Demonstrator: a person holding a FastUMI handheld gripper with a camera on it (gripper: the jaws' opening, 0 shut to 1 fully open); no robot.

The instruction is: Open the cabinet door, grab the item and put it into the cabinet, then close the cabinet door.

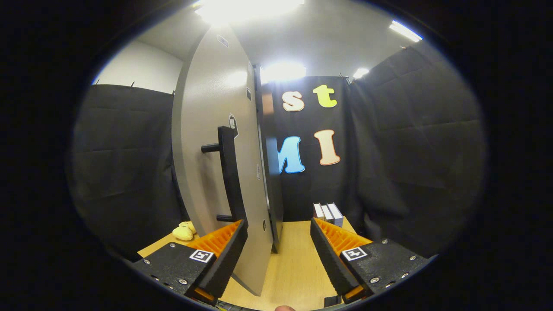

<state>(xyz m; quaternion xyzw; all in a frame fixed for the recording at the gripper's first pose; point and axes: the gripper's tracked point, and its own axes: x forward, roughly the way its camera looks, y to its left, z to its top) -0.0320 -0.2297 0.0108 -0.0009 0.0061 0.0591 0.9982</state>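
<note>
Tool [278,233]: fingers spread wide, gripping nothing; the open door's edge stands between them, close against the left finger.

Tall grey cabinet door [207,142]: swung open, seen nearly edge-on, its lower corner over the desk between the fingers.

Long black vertical bar handle [229,172]: fixed to the door's face on two short posts, its lower end just above the left fingertip.

Light wooden desk [293,263]: carries everything listed.

Soft yellow item [184,231]: lies near the desk's left edge, beyond the left finger and left of the door.

Small white boxes with dark sides [328,214]: stand in a row at the desk's far edge, just beyond the right fingertip.
</note>
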